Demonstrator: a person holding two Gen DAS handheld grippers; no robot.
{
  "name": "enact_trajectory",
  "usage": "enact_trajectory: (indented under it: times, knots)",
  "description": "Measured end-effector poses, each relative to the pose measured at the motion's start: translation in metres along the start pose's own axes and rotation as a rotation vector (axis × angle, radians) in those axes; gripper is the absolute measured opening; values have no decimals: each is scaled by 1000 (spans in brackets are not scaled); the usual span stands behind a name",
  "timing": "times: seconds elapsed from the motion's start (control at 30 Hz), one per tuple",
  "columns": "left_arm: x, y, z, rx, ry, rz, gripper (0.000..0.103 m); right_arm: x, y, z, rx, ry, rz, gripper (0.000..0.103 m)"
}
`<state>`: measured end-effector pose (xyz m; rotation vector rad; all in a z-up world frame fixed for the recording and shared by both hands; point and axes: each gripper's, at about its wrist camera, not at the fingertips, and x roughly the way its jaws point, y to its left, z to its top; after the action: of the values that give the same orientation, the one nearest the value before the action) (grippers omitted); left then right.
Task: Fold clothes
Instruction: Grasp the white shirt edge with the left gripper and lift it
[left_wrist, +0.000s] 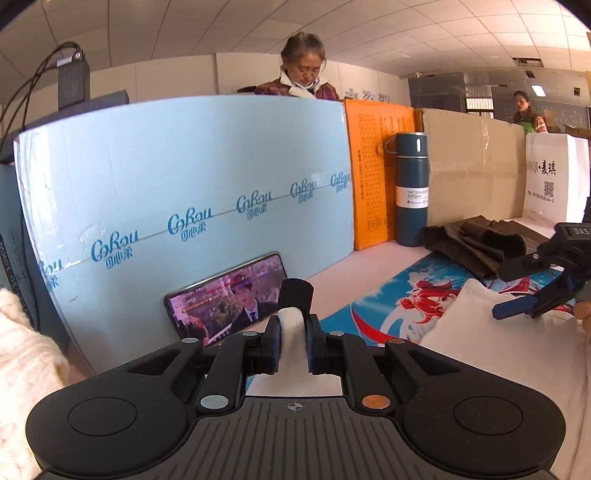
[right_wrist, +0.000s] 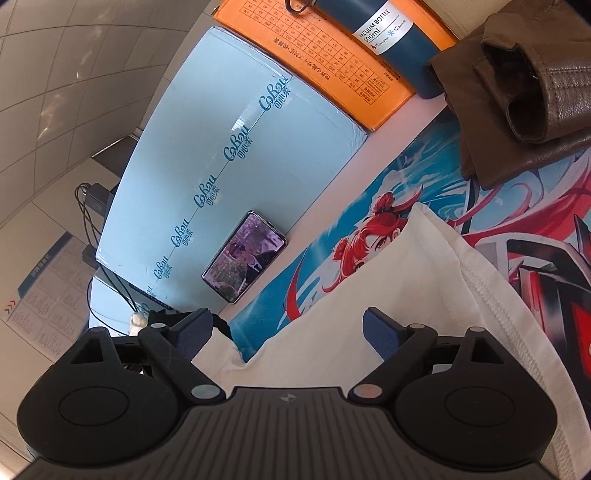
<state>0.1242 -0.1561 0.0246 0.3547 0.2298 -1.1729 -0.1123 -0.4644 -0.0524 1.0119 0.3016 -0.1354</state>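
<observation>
A white garment (left_wrist: 476, 332) lies on the printed mat at the right of the left wrist view. My left gripper (left_wrist: 293, 321) is shut on a narrow fold of this white cloth, which stands up between the pads. A dark piece (left_wrist: 295, 291) shows just beyond the fingertips. My right gripper (left_wrist: 513, 288) hovers open over the garment's far side. In the right wrist view the white garment (right_wrist: 369, 291) spreads under and between the wide-apart fingers of my right gripper (right_wrist: 288, 332), and its stitched hem (right_wrist: 476, 291) runs to the right.
A brown leather garment (right_wrist: 517, 92) lies folded at the back, beside a dark blue vacuum bottle (left_wrist: 412, 188). A phone (left_wrist: 229, 295) playing video leans on a pale blue box (left_wrist: 184, 177). Orange and cardboard panels wall the back. A person (left_wrist: 303, 70) stands behind.
</observation>
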Motion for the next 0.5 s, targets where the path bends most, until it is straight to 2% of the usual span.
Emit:
enact_trajectory:
  times: [0.13,0.33,0.5]
  knots:
    - [-47,-39,-5,92,-109,36,12,-3,-6,4,61,-14,24,88]
    - [-107,-69,-16,88,-234,9,12,-8,-9,10,122,-28,12,88]
    - [-133,-91,-40,71,-229,-57,12,-13,-9,10,142,-39,-30,88]
